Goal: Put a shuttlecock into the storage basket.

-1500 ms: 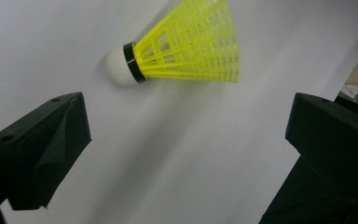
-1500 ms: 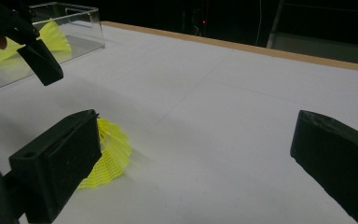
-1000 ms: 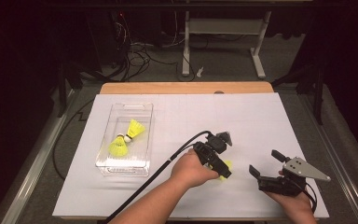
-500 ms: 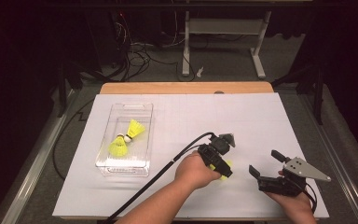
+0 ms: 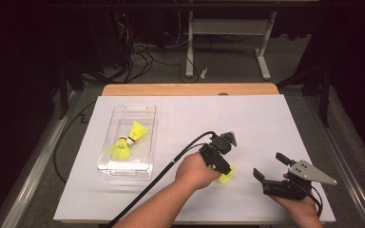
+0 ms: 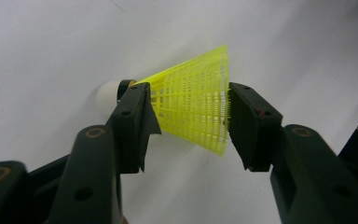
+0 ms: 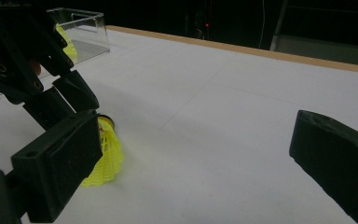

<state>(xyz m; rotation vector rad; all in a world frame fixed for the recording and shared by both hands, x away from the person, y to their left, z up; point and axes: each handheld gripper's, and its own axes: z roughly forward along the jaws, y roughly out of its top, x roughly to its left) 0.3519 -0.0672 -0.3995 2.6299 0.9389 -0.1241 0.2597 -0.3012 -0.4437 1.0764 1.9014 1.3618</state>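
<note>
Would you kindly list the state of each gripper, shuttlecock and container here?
Left gripper: jaws just been closing, pads at the shuttlecock's skirt.
Shuttlecock on the table: lying on its side between those jaws.
Right gripper: open, holding nothing.
Clear bin: open-topped, upright.
Two shuttlecocks in the bin: lying on their sides, touching.

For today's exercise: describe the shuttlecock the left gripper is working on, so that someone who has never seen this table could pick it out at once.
Start at the white table and find the clear plastic box on its left side. Move right to the left gripper, near the front edge. Between its jaws, which have just been closing, lies a yellow shuttlecock on the bare table, unlike the two shuttlecocks in the box.
</note>
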